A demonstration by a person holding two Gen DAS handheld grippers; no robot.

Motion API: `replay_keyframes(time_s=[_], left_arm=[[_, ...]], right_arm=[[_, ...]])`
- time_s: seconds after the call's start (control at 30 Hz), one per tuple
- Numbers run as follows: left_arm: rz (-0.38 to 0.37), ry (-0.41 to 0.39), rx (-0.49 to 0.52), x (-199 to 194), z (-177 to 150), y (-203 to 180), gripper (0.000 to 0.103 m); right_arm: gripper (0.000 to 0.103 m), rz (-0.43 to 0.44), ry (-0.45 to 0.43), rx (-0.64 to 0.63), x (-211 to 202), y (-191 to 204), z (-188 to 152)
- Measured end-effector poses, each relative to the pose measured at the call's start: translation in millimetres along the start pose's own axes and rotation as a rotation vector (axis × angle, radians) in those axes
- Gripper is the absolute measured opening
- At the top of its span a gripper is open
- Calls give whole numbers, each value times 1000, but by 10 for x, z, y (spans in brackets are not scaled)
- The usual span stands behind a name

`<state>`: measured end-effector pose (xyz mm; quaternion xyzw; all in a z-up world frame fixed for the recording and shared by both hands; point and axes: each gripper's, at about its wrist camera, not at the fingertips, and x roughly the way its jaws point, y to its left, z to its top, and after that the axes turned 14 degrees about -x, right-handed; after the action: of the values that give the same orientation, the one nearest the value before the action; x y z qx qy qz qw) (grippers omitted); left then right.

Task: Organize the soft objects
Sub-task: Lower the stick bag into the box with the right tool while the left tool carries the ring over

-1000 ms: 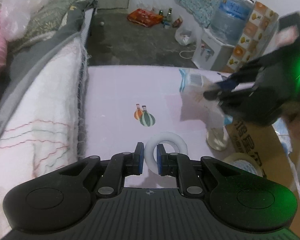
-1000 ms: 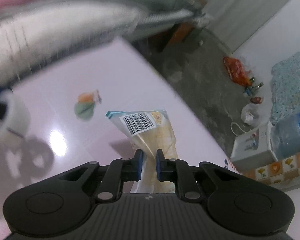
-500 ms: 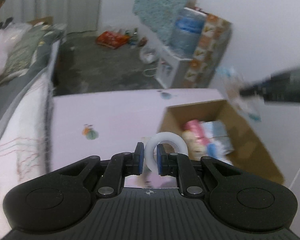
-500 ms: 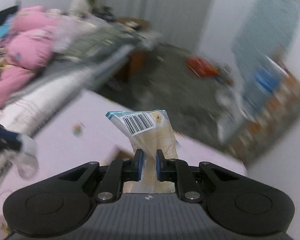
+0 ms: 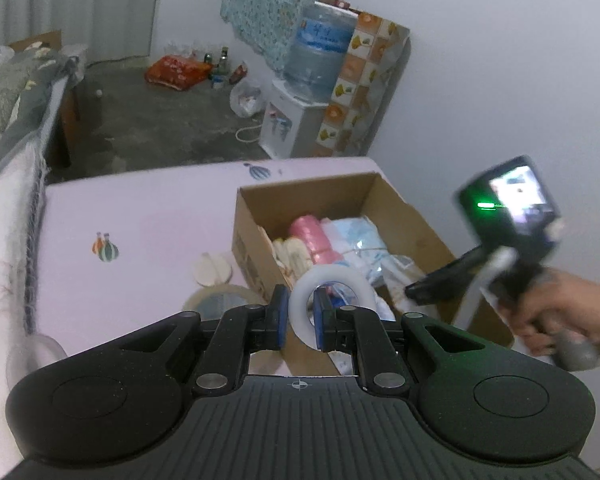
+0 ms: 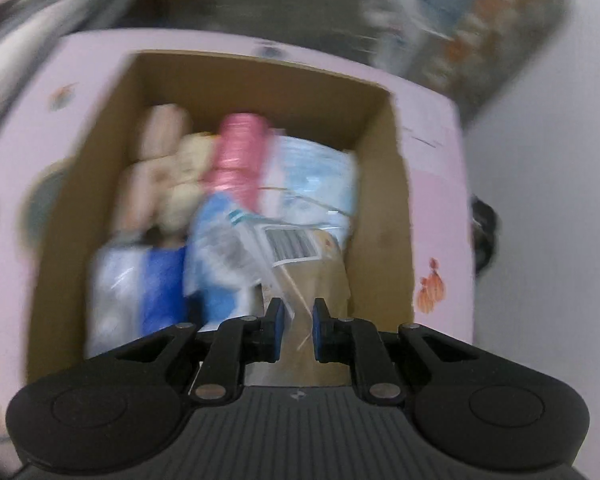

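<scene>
left gripper (image 5: 301,317): I pinch the ring (image 5: 327,293) wall, above the box (image 5: 256,216)
right gripper (image 6: 297,329): over box at 12; my jaws apart, nothing held
packet (image 6: 300,256): in box, blurred
</scene>
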<state>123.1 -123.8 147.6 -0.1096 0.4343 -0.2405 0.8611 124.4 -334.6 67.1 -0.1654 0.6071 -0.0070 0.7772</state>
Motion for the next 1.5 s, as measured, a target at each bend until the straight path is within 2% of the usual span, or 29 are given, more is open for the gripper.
replay_keyframes(time_s=[0.03,0.1,0.13,0.17,0.23,0.3,0.37,0.4,0.47,0.5,0.53,0.6,0.7,0.87,0.97,1.03,1.13,1.2,1.23,1.3,1.5], left_arm=[[-2,5,-2,9,-14,11,12],[-9,12,-3,6,-36,22,12],[-12,17,2,8,-40,24,13],[-11,16,4,5,-38,29,13],[-4,11,9,13,-35,28,13],[-8,8,3,21,-32,49,13],[-14,11,-3,35,-41,83,13],[-13,11,-4,39,-54,93,13],[-3,16,-9,73,-75,115,13],[0,24,-14,93,-84,130,13],[1,34,-17,112,-93,141,13],[2,45,-23,137,-107,165,13],[13,54,-20,174,-111,192,13],[28,77,-44,298,-71,205,13],[21,87,-43,351,-55,127,13],[17,86,-18,353,-55,28,13],[-3,88,28,367,-76,-130,13],[-10,94,40,424,-79,-224,13],[-10,104,49,476,-71,-282,13],[2,117,56,563,-50,-367,13],[37,136,98,692,-14,-526,13]], right_arm=[[14,18,44,30,118,-20,22],[27,93,74,41,254,12,17],[31,94,75,24,271,55,3],[36,76,64,-26,259,112,-4],[56,5,18,-136,142,202,-38],[59,-8,-27,-162,-3,201,-98],[53,76,-88,-122,-178,111,-183],[44,104,-115,-112,-241,68,-202],[33,113,-120,-119,-260,19,-197],[23,112,-103,-118,-211,-1,-186],[21,114,-80,-120,-113,4,-157],[21,93,-56,-117,110,7,-109],[21,91,-89,-146,329,40,-64],[19,48,-141,-298,385,263,-104],[19,29,-125,-349,346,318,-107],[20,66,-108,-353,242,276,-116],[22,170,-180,-338,-4,172,-205],[22,237,-207,-335,-10,135,-236],[22,260,-189,-331,49,135,-233],[22,288,-122,-296,316,138,-209],[22,338,-158,-297,311,80,-230]])
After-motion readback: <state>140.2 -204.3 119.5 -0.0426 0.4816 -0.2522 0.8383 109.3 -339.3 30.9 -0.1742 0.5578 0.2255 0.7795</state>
